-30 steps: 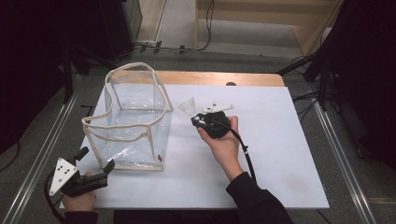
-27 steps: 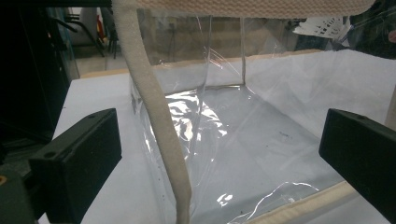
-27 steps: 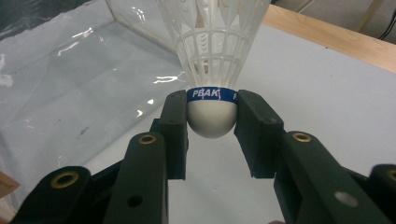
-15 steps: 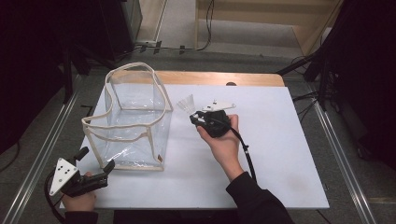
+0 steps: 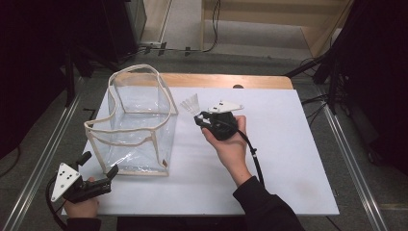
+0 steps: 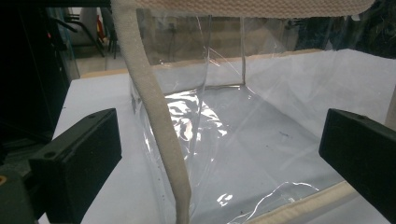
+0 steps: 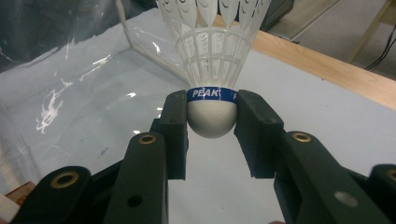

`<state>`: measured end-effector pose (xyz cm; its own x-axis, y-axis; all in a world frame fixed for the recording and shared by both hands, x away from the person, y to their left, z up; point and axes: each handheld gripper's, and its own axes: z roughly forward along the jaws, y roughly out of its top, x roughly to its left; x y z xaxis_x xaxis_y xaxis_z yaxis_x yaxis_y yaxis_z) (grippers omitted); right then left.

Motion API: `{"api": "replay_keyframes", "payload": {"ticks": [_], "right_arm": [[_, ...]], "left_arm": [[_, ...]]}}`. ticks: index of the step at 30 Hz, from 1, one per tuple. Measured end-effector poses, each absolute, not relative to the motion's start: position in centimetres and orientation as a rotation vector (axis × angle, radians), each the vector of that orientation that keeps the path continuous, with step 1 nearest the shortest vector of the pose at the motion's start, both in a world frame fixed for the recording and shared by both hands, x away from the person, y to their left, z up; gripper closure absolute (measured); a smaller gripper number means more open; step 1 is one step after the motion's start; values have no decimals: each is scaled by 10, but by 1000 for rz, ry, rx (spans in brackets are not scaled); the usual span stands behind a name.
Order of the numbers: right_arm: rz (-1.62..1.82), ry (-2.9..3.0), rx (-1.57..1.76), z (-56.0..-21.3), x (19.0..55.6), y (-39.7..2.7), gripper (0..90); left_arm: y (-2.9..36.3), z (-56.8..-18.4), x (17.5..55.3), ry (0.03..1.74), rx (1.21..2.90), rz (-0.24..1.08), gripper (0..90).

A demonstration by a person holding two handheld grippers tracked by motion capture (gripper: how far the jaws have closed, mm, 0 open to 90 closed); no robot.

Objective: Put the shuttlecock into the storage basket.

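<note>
The clear plastic bag (image 5: 137, 127) with cream fabric trim stands open-topped on the left half of the white worktop (image 5: 288, 159), its near corner close to the front-left edge. To its right the worktop is bare out to the right and front edges; a strip of bare wood (image 5: 260, 82) runs along the far edge.

The right tool (image 5: 201, 120) sits just right of the bag's upper rim, its jaws clamped narrow on the white cork base of a shuttlecock (image 7: 212, 60), the pads pressing either side of the blue band marked PEAK. The feather skirt fans toward the bag's right wall, close to it but apart.

Since a second ago the right tool with the shuttlecock has edged slightly toward the bag; the grip is unchanged.

The left tool (image 5: 98, 163) rests at the front-left corner of the worktop, unmoved, jaws wide with nothing gripped; in the left gripper view the bag's trimmed near corner (image 6: 159, 126) stands between them.
</note>
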<state>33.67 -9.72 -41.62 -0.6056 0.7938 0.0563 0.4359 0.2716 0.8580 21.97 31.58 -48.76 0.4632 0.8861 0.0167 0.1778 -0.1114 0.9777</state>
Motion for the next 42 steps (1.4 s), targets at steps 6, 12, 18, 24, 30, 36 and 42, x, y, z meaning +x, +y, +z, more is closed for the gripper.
{"api": "replay_keyframes", "payload": {"ticks": [6, 12, 18, 24, 30, 36, 42], "right_arm": [[1281, 2153, 1108, -411, 335, -97, 628], [1293, 2146, 1089, -406, 334, -96, 629], [1307, 2140, 1078, -401, 332, -94, 629], [1318, 2129, 1066, -398, 331, -92, 629], [1331, 2119, 1059, -395, 329, -91, 629], [1341, 2110, 1053, -391, 328, -91, 629], [1351, 2096, 1048, -387, 326, -92, 629]], "left_arm": [[316, -488, 220, 950, 1590, 789, 0], [316, -488, 220, 950, 1590, 789, 0], [316, -488, 220, 949, 1591, 788, 0], [316, -488, 220, 949, 1590, 788, 0], [316, -488, 220, 949, 1590, 788, 0], [316, -488, 220, 949, 1590, 788, 0], [316, -487, 220, 948, 1590, 787, 0]]}}
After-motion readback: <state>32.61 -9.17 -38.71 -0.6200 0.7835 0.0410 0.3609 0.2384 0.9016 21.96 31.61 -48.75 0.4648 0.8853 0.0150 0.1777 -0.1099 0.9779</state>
